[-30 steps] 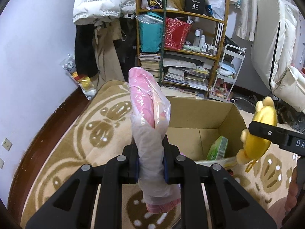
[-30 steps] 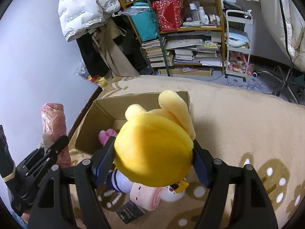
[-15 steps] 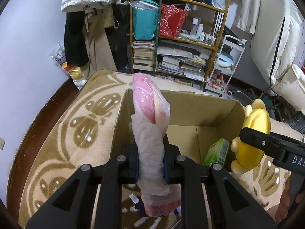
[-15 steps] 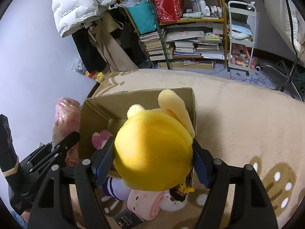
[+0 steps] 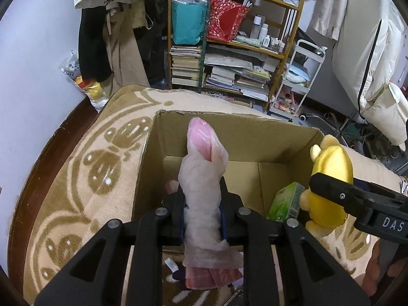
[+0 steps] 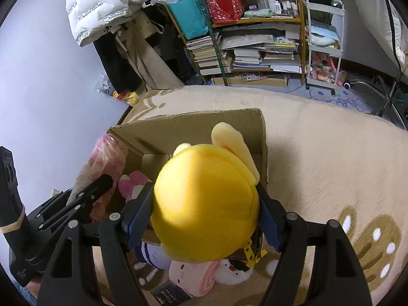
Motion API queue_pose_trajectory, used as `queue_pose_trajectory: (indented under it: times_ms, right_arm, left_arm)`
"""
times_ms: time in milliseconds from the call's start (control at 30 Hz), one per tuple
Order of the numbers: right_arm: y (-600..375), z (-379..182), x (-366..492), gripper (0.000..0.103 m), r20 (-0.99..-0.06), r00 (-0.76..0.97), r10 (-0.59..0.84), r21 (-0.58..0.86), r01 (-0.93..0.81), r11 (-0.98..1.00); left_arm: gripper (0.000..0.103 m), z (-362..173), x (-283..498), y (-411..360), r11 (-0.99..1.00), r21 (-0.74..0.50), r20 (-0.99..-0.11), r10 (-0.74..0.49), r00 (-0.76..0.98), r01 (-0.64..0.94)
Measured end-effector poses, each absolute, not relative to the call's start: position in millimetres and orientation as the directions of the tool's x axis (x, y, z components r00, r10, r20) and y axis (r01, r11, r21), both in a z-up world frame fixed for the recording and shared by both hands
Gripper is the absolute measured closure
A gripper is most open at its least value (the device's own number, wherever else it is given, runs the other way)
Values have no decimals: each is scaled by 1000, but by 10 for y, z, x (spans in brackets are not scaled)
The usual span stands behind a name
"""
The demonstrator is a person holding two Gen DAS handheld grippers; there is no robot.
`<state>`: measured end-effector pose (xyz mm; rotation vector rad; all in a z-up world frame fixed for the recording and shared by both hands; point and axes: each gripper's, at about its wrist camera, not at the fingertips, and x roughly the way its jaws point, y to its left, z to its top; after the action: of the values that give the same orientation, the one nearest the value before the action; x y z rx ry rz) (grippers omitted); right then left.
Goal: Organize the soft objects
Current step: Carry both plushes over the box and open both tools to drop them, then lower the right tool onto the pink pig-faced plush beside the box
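Pink bagged bundle (image 5: 202, 186) clamped in left tool (image 5: 202, 214) (yellow plush (image 6: 204, 206) clamped in right tool (image 6: 204, 219)).

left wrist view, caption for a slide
Left gripper clamps a bagged pink bundle above an open cardboard box.

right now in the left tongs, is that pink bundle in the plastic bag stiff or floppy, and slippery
Probably soft: the pink bundle is pinched narrow where the left tongs clamp it. It stands up past them, so not fully limp. Its crinkled plastic may slip.
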<state>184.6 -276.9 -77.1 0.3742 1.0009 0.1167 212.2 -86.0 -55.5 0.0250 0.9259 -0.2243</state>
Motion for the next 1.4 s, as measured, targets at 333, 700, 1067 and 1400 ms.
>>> queue_pose_trajectory:
  times_ms: [333, 700, 1067, 1400]
  right_arm:
    - [-2795, -661, 1825, 10, -800, 544, 252, 344, 74, 936]
    - [-2914, -417, 1548, 0, -787, 562, 253, 361, 89, 928]
    - [-2911, -376, 1137, 0, -801, 545, 248, 354, 97, 930]
    - [-2792, -512, 913, 0, -820, 509, 262, 349, 82, 933]
  left_arm:
    - [39, -538, 2091, -766, 987, -59, -804, -136, 579, 151]
    - [4, -304, 1792, -600, 994, -18, -781, -84, 619, 112]
    - [3, -227, 1317, -516, 995, -11, -776, -73, 626, 103]
    - [3, -368, 1040, -589, 990, 14, -797, -73, 600, 138]
